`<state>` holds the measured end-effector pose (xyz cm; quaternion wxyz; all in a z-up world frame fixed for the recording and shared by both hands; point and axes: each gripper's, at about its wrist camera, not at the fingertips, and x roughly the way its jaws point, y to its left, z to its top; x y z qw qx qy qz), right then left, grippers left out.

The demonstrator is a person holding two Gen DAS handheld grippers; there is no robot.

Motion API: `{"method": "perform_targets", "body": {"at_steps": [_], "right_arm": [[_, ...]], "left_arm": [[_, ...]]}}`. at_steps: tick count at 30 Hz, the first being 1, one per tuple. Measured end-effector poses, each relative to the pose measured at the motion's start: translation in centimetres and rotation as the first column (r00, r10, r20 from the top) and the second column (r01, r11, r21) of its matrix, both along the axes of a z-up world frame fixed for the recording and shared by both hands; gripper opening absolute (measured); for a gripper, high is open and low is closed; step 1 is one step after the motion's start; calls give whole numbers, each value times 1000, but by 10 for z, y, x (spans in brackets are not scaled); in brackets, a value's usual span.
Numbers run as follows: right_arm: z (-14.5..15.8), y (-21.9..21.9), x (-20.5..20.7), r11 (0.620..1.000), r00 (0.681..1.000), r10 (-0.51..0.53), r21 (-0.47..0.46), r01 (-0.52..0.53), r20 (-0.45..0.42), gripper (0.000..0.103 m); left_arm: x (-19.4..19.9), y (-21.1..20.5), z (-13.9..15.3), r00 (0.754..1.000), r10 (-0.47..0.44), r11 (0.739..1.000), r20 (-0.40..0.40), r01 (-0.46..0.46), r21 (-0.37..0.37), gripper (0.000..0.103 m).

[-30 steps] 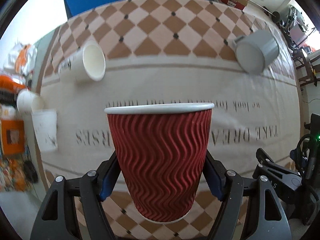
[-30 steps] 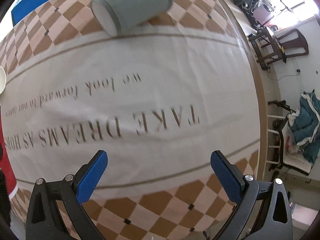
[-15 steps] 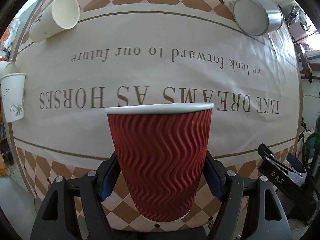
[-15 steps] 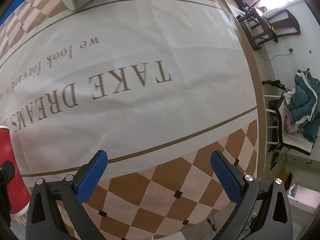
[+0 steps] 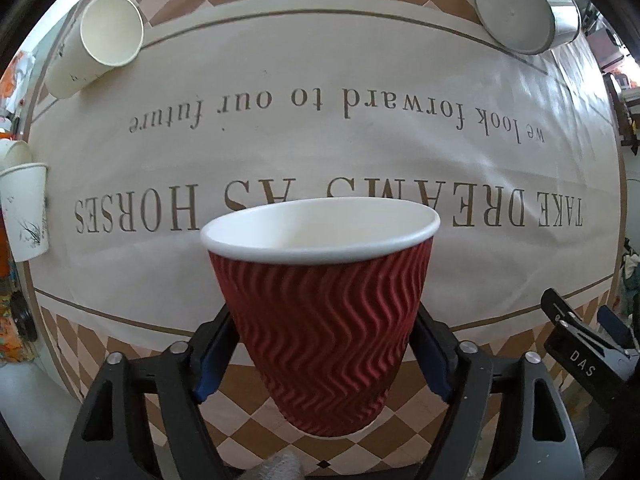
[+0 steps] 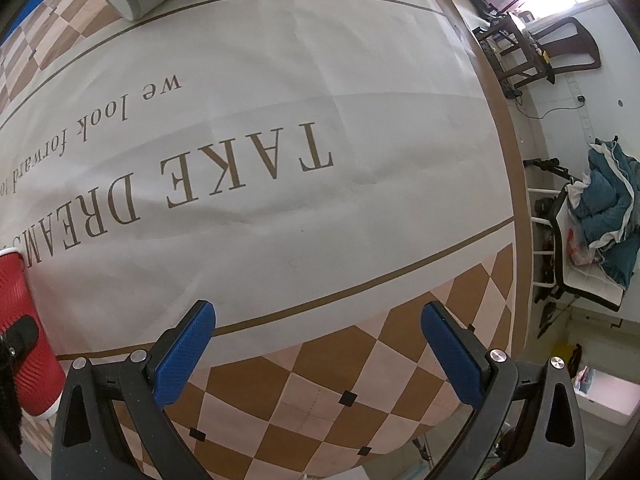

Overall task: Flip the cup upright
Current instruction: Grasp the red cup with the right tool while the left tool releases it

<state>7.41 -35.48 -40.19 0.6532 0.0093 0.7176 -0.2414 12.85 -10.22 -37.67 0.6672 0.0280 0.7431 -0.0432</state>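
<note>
Red cup [image 5: 324,344]: corrugated matt paper, smooth white rim. Tablecloth [image 5: 360,152]: matt creased cloth. Grey cup [image 5: 520,12]: smooth.

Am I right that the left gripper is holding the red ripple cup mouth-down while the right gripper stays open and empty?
Not quite: the left wrist view shows the red ripple cup mouth-up in the left gripper. The right gripper is indeed open and empty.

Left tongs clamping, right tongs gaping

The left tongs [image 5: 324,354] are gripping the red cup [image 5: 322,320] low on its ribbed wall, one blue pad pressing each side, and are carrying it mouth-up above the tabletop [image 5: 360,152]. The right tongs [image 6: 318,354] are hanging to the right of the red cup, near the tabletop's edge, jaws spread wide with nothing between the blue pads [image 6: 182,354], tilting downward.
</note>
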Motion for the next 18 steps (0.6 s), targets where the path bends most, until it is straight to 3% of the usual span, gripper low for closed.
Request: {"method": "perform_targets", "body": {"at_steps": [4,10,18], "right_arm": [[-1,3,4,1000,1000,6,3,-6,-3,103],[5,16,4,1000,1000,16,3,-16,4,103],[26,39,-2,999,999,35,3,-35,34,103]], "left_arm": [[-6,-3,3,1000,-4,1000,26,4,1,96],[-14,11,28,995,17,1000,97,-18,4,103],[-24,54,72,982,62,998,177,-61,-8,103]]}}
